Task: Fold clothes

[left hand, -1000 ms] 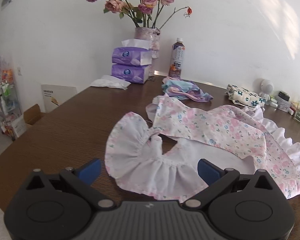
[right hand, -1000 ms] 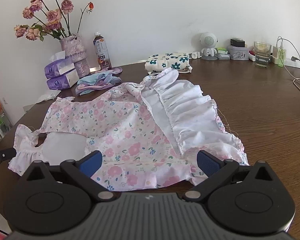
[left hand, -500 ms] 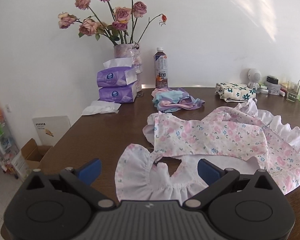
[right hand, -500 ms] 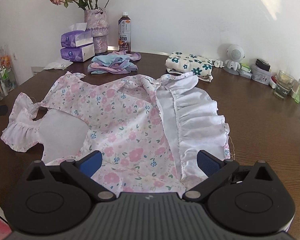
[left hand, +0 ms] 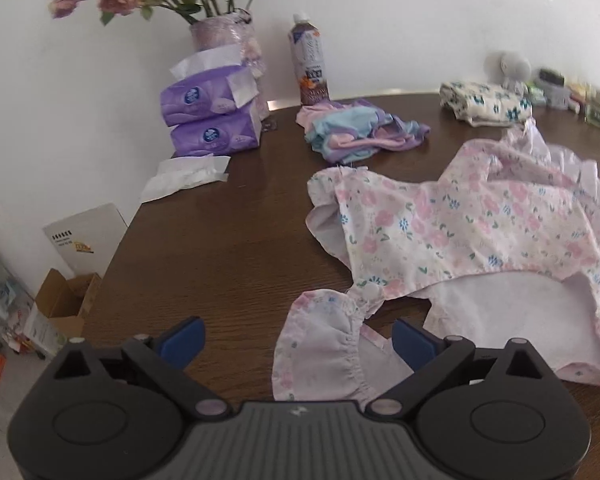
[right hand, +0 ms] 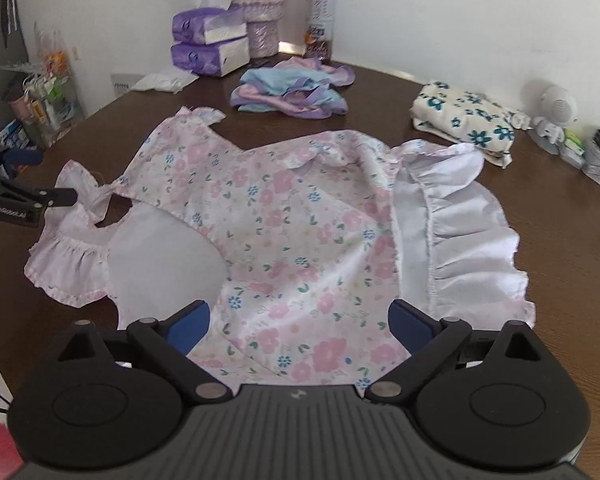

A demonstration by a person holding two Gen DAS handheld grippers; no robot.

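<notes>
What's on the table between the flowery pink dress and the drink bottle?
A crumpled pile of pastel clothes lies between the dress and the bottle, clearest in the right wrist view.

Pink floral dress (right hand: 284, 232) with white ruffle, purple tissue packs (left hand: 212, 120), dark brown table (left hand: 220, 248)

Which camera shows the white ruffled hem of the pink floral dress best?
The right wrist view: the white ruffled hem lies fully visible, flipped up on the pink floral dress. The left wrist view catches only its blurred far edge.
</notes>
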